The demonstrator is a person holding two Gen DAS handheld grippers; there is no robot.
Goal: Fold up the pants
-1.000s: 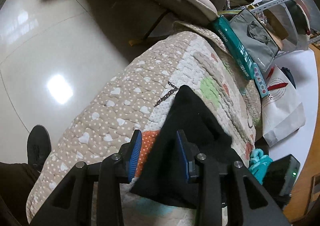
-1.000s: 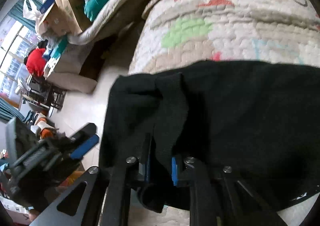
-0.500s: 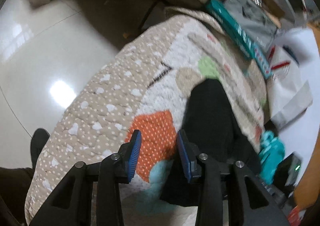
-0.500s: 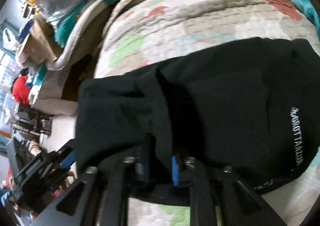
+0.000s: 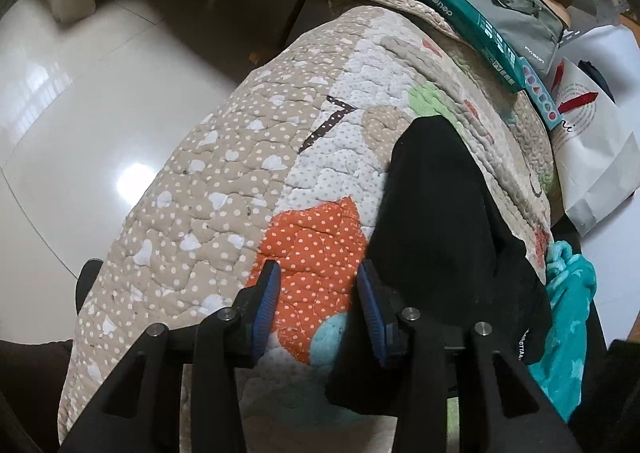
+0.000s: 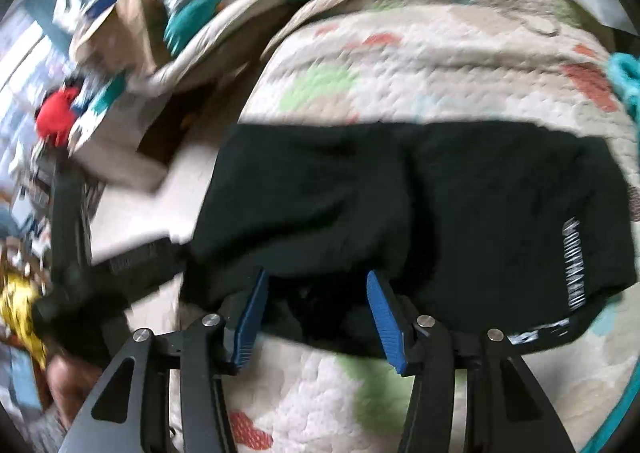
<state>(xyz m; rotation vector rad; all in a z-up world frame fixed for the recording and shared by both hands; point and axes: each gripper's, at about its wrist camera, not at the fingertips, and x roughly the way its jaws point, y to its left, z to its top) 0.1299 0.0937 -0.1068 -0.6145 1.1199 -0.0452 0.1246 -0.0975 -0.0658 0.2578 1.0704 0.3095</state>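
Both claws empty, pants folded on the quilt.
Left claw [image 5: 316, 311] open over quilt [image 5: 224, 189], just beside black pants [image 5: 436, 221]. Right claw [image 6: 316, 319] open at pants' near edge; I'd square the edges, press flat, avoid snagging.

Black pants [image 6: 420, 213] lie folded flat on patchwork quilt [image 6: 420, 73].

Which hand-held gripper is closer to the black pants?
Right. The right hand-held gripper is open with the edge of the black pants between its fingers. The left hand-held gripper is open over the quilt, beside the pants.
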